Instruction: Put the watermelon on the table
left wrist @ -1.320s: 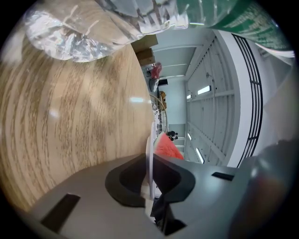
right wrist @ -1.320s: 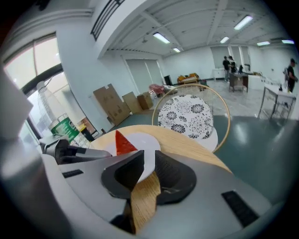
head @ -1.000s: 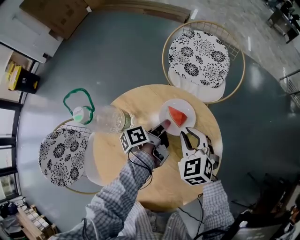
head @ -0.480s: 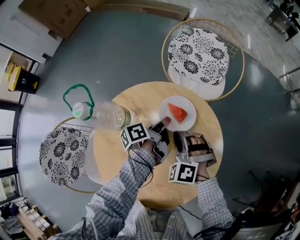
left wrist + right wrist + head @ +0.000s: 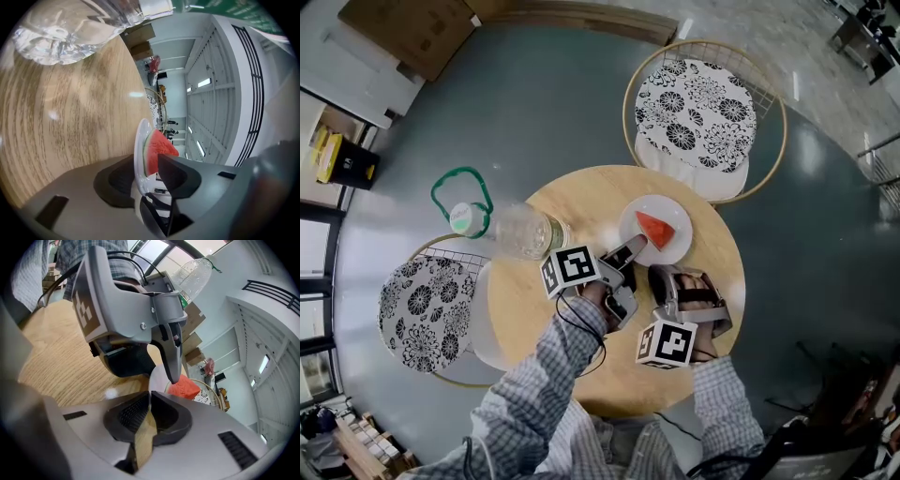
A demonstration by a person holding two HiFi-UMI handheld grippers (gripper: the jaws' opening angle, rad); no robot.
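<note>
A red watermelon wedge (image 5: 652, 228) lies on a small white plate (image 5: 676, 246) on the round wooden table (image 5: 581, 197). My left gripper (image 5: 634, 247) reaches the plate's near rim. In the left gripper view the plate (image 5: 139, 145) stands edge-on between the opening jaws, which do not press on it, with the watermelon (image 5: 157, 150) just beyond. My right gripper (image 5: 667, 279) lies on its side to the right, jaws shut on nothing (image 5: 149, 397). Its view shows the left gripper's fingers (image 5: 169, 348) above the plate (image 5: 157, 376) and watermelon (image 5: 184, 387).
A clear plastic bottle (image 5: 511, 232) with a green cap and green loop lies at the table's left edge, also visible as the bottle (image 5: 70, 33). Two wire chairs with flower-pattern cushions stand at the far side (image 5: 698, 117) and the left (image 5: 422, 300). The person's sleeves (image 5: 553, 394) cover the near edge.
My right gripper rolled onto its side and slid slightly toward the left gripper. The left gripper stayed at the plate rim and its jaws spread apart.
</note>
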